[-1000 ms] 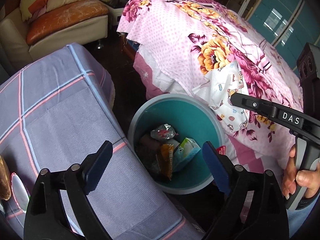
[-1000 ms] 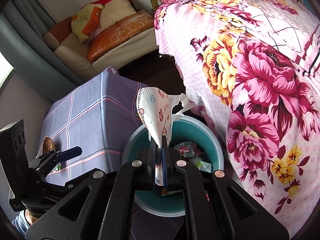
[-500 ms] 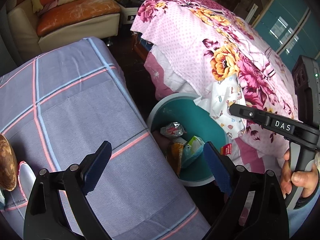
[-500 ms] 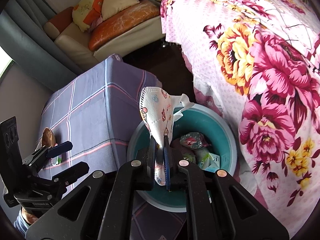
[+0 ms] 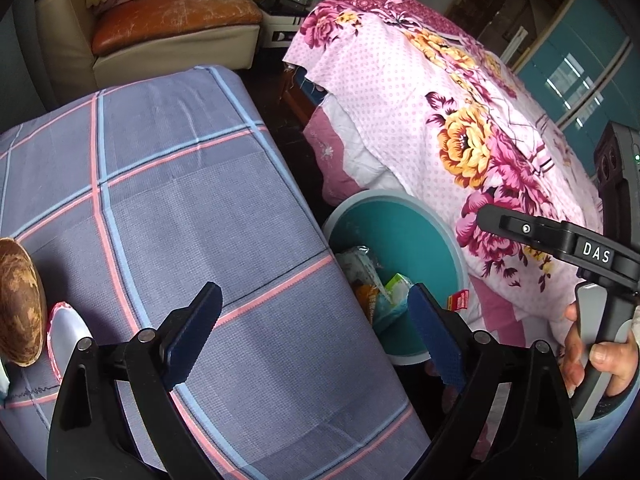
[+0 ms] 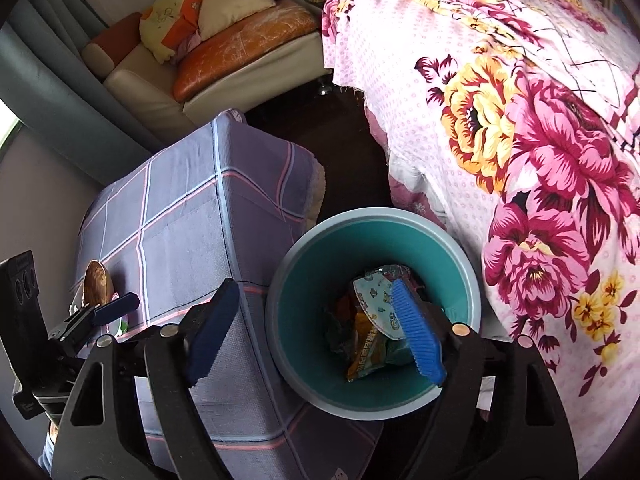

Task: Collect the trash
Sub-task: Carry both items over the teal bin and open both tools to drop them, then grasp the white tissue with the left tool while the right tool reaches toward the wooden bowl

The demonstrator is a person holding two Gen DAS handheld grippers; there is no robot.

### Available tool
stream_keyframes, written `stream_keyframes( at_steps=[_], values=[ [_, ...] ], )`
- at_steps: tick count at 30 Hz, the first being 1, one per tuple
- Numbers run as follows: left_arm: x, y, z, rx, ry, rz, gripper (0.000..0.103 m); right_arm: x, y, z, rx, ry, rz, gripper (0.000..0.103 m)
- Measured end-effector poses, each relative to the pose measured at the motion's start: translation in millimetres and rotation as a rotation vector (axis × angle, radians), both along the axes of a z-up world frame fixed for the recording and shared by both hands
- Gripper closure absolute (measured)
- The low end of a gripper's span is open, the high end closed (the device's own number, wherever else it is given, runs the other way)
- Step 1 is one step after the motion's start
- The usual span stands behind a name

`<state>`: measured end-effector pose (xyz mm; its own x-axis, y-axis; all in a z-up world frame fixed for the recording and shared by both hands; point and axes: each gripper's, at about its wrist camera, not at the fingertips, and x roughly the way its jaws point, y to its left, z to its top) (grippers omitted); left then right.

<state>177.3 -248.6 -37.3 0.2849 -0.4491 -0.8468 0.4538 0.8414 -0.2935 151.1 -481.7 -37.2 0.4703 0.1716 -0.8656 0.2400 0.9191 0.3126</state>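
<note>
The left gripper (image 5: pixel 314 334) hangs nearest, over the plaid-covered table (image 5: pixel 168 184), its fingers spread wide with nothing between them. Off to its left, at the table's near edge, lie the things that look like the remaining trash: a brown rounded object (image 5: pixel 18 304) and, touching it, a white pink-rimmed piece (image 5: pixel 70 340). Both sit closer to this gripper than to the other, so the next pickup is likely its job, with a swing leftward. The right gripper (image 6: pixel 316 330) hovers above the teal bin (image 6: pixel 312 396), which stands on the floor between the table and the floral bedspread (image 6: pixel 540 140); its fingers are also parted and empty. Below them, the printed face mask (image 6: pixel 374 300) rests on the wrappers inside the bin, already deposited.
</note>
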Motion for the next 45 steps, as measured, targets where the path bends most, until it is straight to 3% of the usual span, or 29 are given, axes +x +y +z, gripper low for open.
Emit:
stream_keyframes(
  at_steps=[13,28,39,45],
  values=[
    [-10,64,20,-0.040,-0.028,0.079,0.009,2,63,26,-0.052,0.011,0.087,0.025],
    [-25,220,26,-0.051,-0.058,0.285,0.006,10,183,48,-0.110,0.008,0.256,0.025],
    [-22,343,16,-0.044,-0.048,0.479,0.006,30,266,34,-0.137,0.051,0.387,0.025],
    [-2,383,-2,-0.035,-0.008,0.560,0.006,52,294,15,-0.137,0.087,0.431,0.025]
  ],
)
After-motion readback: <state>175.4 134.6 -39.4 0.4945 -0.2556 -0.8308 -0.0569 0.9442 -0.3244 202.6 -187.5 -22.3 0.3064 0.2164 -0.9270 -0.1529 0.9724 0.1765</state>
